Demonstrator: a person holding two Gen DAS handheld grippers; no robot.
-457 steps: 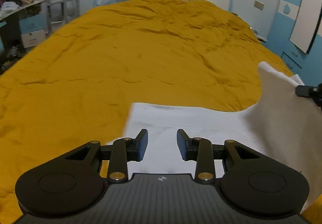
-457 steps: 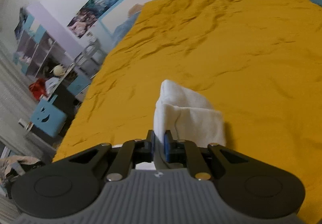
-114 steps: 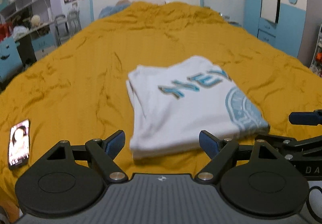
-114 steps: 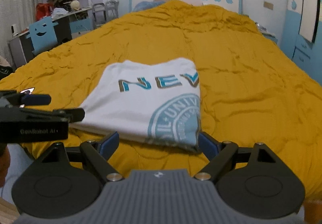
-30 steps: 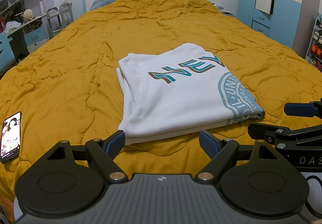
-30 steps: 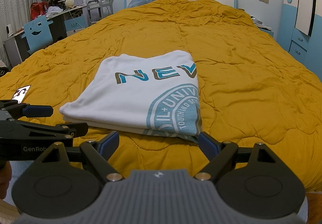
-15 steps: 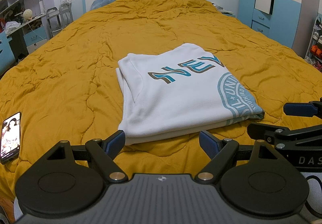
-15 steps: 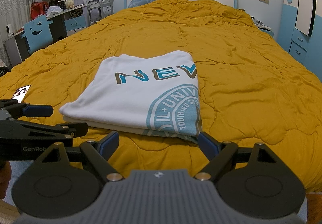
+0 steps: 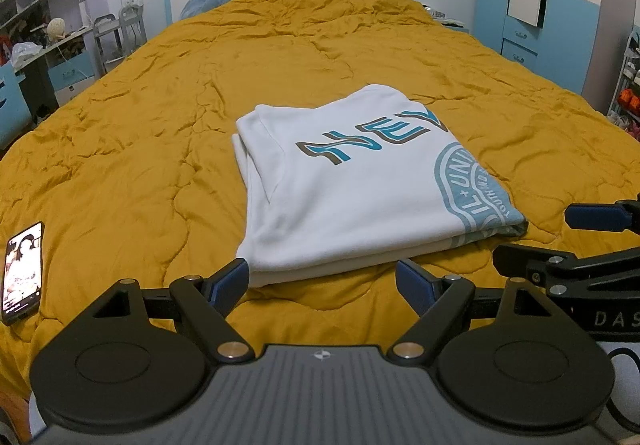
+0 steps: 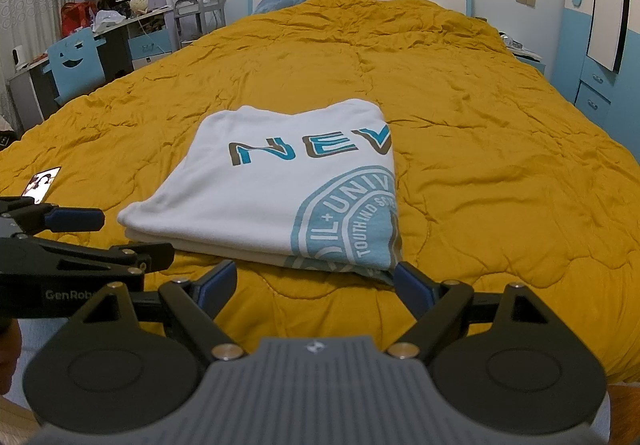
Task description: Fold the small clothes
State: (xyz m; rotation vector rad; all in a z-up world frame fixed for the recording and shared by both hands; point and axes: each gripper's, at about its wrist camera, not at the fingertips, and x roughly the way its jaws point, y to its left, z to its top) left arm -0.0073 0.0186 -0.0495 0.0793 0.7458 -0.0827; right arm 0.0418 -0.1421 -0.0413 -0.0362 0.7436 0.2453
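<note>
A white T-shirt (image 9: 352, 197) with blue lettering and a round blue print lies folded into a flat rectangle on the mustard-yellow quilt (image 9: 140, 133); it also shows in the right wrist view (image 10: 280, 189). My left gripper (image 9: 322, 283) is open and empty, just short of the shirt's near edge. My right gripper (image 10: 316, 281) is open and empty, also just short of the near edge. Each gripper shows in the other's view: the right one (image 9: 568, 245) at the right side, the left one (image 10: 100, 241) at the left side.
A phone (image 9: 22, 273) with a lit screen lies on the quilt at the near left, also seen in the right wrist view (image 10: 40, 183). A desk and blue chair (image 10: 76, 69) stand left of the bed. Blue wardrobes (image 9: 560, 5) stand on the right. The bed's near edge is just below the grippers.
Nothing has visibly changed over the last second. Before that, both grippers let go of the shirt and drew back from the folded shirt.
</note>
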